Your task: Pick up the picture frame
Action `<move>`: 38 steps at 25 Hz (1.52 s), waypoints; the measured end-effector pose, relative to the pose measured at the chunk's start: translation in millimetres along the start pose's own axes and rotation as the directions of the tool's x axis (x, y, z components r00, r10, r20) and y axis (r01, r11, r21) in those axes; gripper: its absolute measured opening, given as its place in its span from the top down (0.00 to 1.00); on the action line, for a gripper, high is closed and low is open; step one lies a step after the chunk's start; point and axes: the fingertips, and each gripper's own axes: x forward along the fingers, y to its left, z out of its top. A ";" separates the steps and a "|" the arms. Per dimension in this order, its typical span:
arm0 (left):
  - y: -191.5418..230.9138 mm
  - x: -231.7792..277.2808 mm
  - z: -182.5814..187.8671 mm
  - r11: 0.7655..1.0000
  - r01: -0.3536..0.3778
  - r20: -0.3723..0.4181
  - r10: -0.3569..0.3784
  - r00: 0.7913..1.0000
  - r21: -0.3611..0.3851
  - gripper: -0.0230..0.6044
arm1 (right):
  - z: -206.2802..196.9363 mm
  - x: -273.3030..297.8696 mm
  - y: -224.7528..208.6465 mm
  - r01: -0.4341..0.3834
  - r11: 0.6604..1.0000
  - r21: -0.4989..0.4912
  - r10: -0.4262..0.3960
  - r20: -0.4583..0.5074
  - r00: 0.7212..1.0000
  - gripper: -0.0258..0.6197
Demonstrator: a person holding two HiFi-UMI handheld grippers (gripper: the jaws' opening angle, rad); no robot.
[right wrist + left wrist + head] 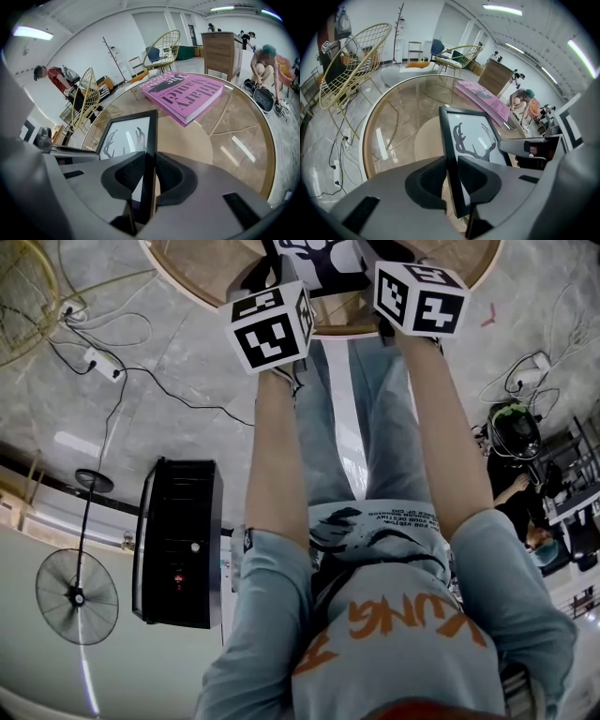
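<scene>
Arms (278,456) parallel, tools (451,165) on frame (474,137)

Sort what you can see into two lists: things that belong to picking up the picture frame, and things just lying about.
Belongs to the job:
- frame, gripped at its edges
- left gripper, shut on the frame
- right gripper, shut on the frame

Just lying about:
- pink book on the table
- wire chair
- fan
</scene>
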 end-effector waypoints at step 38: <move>9.0 -353.7 110.7 0.997 0.026 0.433 -0.054 0.900 0.069 0.84 | 128.3 -285.5 220.4 0.090 0.985 -0.147 -0.019 0.423 0.906 0.86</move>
